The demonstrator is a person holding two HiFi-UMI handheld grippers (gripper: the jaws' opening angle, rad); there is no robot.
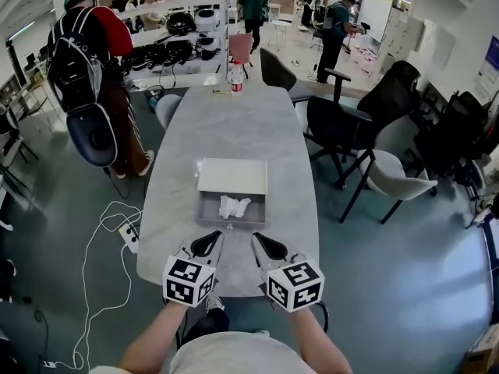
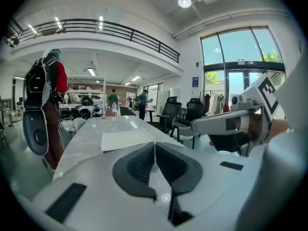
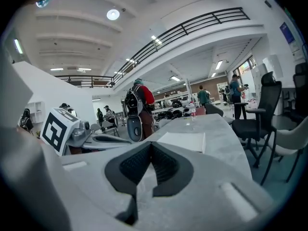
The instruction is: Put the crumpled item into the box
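The crumpled item (image 1: 234, 206) seems already inside the box (image 1: 204, 213), so the left tool (image 1: 209, 243) and right tool (image 1: 267, 246), both closed on nothing, need only hold clear of it.

1. Head camera is sitting above the person, looking forward and steeply down the grey table (image 1: 234, 131). The left gripper (image 1: 209, 242) and right gripper (image 1: 265, 244) are showing near the bottom edge, close to the lens.
2. Left gripper camera is riding on its gripper, low over the tabletop, facing along the jaws down the table's length.
3. Right gripper camera is facing the same way from just beside it.
4. All three views are sharing the white lid (image 1: 232, 176) and the person with the backpack (image 1: 86, 61). Each gripper view is catching the other gripper at its side.
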